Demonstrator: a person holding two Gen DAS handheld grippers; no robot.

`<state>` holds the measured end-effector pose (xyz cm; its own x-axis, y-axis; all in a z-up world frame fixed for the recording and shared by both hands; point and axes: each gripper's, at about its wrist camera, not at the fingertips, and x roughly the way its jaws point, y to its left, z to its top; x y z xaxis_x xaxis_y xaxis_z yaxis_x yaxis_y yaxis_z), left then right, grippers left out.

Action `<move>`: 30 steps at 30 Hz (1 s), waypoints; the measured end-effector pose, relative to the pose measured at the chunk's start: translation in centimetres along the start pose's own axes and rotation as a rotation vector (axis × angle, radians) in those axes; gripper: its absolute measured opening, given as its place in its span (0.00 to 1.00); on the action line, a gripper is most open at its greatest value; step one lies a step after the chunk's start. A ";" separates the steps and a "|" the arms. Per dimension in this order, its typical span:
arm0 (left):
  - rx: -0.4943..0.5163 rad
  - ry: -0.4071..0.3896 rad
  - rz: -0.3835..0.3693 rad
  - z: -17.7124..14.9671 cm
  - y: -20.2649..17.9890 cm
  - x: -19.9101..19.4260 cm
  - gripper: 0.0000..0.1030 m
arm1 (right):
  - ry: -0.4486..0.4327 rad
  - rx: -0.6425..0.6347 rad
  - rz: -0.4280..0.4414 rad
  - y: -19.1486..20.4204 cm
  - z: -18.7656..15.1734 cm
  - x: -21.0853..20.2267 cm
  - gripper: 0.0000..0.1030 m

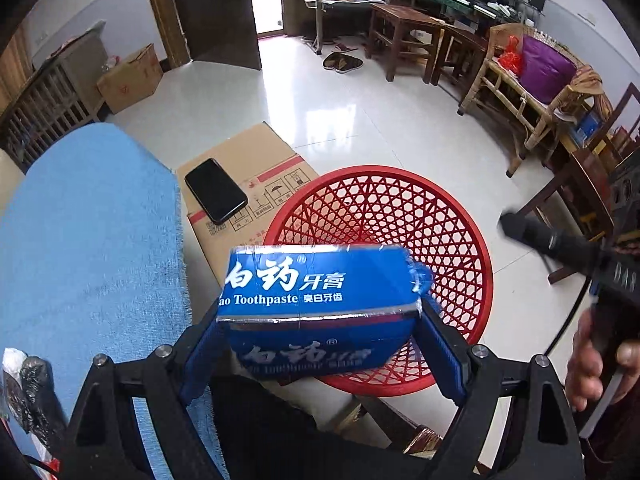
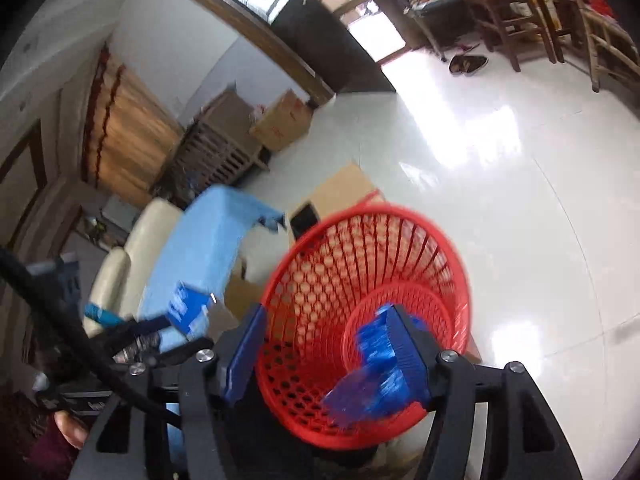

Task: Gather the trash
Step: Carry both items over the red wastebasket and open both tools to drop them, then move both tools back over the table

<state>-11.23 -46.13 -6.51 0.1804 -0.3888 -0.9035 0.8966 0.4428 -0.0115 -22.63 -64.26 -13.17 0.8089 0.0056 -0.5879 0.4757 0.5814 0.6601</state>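
My left gripper [image 1: 320, 320] is shut on a blue toothpaste box [image 1: 320, 300] and holds it crosswise over the near rim of the red mesh basket [image 1: 400, 208]. The same box shows small at the left of the right wrist view [image 2: 188, 312]. My right gripper [image 2: 326, 344] is open over the mouth of the red basket [image 2: 360, 272]. A crumpled blue wrapper [image 2: 372, 380] is blurred beside its right finger inside the basket's opening; I cannot tell whether it touches the pad. The right gripper also shows blurred at the right of the left wrist view [image 1: 568, 248].
A flat cardboard box [image 1: 248, 184] with a black phone [image 1: 216, 190] on it lies left of the basket. A blue cloth [image 1: 88, 240] covers a surface at left. Wooden chairs [image 1: 404, 36] and a bench [image 1: 532, 92] stand at the back right across white floor tiles.
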 end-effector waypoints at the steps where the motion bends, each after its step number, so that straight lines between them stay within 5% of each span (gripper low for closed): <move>1: -0.008 -0.001 -0.003 0.1 0.1 0.0 0.87 | -0.036 0.013 -0.001 -0.5 0.4 -0.4 0.64; 6: -0.032 -0.016 -0.017 0.3 0.6 -0.5 0.87 | -0.182 0.108 -0.113 -3.1 3.1 -1.1 0.64; 9: -0.040 -0.045 -0.024 0.0 1.3 -1.8 0.87 | -0.282 0.097 -0.301 -4.3 4.9 -1.3 0.64; 13: -0.086 -0.078 -0.020 -1.2 3.6 -3.9 0.87 | -0.307 0.063 -0.528 -6.4 6.7 0.2 0.65; 15: -0.135 -0.097 -0.024 -2.3 5.4 -5.3 0.87 | -0.251 0.060 -0.611 -7.6 7.3 2.2 0.65; 22: -0.301 -0.182 0.123 -8.1 12.9 -10.9 0.87 | -0.127 0.023 -0.701 -7.1 6.8 8.0 0.65; 30: -0.538 -0.261 0.284 -15.8 20.8 -17.0 0.87 | -0.075 -0.003 -0.647 -2.5 3.7 11.4 0.65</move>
<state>-2.05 -17.53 1.84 0.5328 -0.3505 -0.7702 0.4849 0.8724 -0.0615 -13.26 -68.64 -19.79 0.3817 -0.4026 -0.8320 0.8736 0.4511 0.1825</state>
